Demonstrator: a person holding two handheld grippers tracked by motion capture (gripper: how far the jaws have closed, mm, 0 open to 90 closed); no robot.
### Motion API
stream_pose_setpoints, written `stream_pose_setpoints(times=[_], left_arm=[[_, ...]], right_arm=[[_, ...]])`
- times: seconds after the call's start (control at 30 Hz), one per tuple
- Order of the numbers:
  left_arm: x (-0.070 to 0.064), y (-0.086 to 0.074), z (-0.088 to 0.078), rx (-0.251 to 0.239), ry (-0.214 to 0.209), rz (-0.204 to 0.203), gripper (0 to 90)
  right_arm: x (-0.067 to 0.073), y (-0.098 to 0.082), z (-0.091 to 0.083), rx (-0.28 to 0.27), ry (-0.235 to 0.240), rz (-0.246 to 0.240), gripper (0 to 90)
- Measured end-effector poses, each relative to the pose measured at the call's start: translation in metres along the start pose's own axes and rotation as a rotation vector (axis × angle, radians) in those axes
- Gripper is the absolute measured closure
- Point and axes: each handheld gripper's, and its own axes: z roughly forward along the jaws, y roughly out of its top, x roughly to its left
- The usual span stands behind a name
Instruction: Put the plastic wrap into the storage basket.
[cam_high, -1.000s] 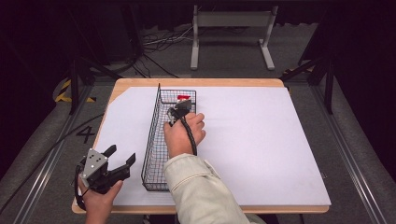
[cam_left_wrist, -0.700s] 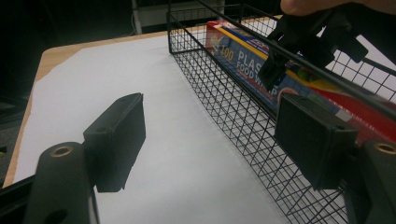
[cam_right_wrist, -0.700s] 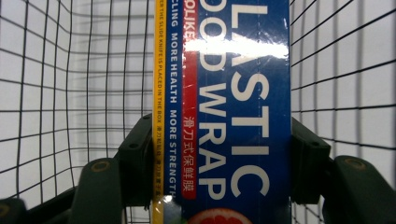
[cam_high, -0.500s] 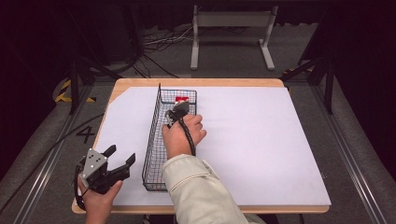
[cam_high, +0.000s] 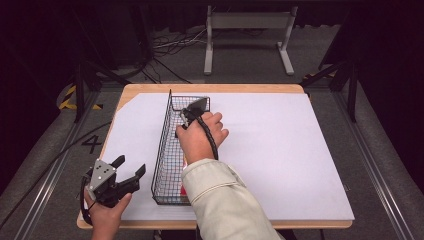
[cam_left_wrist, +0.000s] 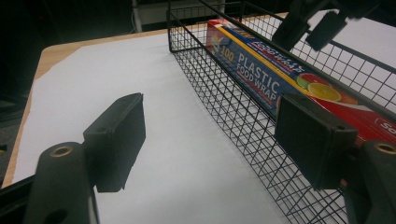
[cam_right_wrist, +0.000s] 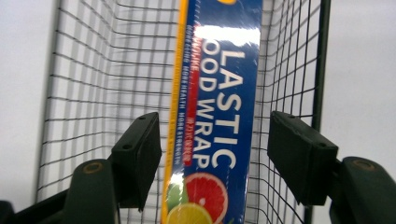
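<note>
so the plastic wrap box (cam_right_wrist: 215, 116) lies lengthwise inside the wire basket (cam_high: 165, 150) on the white sheet (cam_high: 280, 150) over the wooden table (cam_high: 150, 89). right gripper (cam_right_wrist: 215, 154) hangs above the box, jaws apart and just been opening, pads clear of it on both sides. left gripper (cam_high: 125, 172) sits at the table's near left corner beside the basket, jaws spread, nothing between them. basket mesh stands between it and the box. from above, the person's hand and sleeve (cam_high: 220, 200) cover most of the box. floor cables (cam_high: 170, 45) and a metal stand (cam_high: 247, 22) behind are dim.
</note>
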Motion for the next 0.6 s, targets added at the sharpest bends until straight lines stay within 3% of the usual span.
stream_pose_setpoints(times=[0.17, 0.33, 0.5, 0.6], left_arm=[[0.002, -0.001, 0.000, 0.004, 0.001, -0.011, 25.1], [0.004, 0.000, 0.000, 0.004, 0.001, -0.024, 25.0], [0.005, -0.001, 0.000, 0.016, 0.000, -0.018, 24.8], [0.006, -0.001, 0.000, 0.015, 0.003, -0.027, 24.8]], right_arm=[[-0.014, 0.006, -0.025, -0.028, 0.020, -0.053, 33.8], [-0.031, 0.008, -0.041, -0.042, 0.055, -0.068, 33.5], [-0.065, 0.004, -0.058, -0.103, 0.100, -0.129, 31.6], [-0.088, 0.001, -0.064, -0.121, 0.107, -0.134, 32.2]])
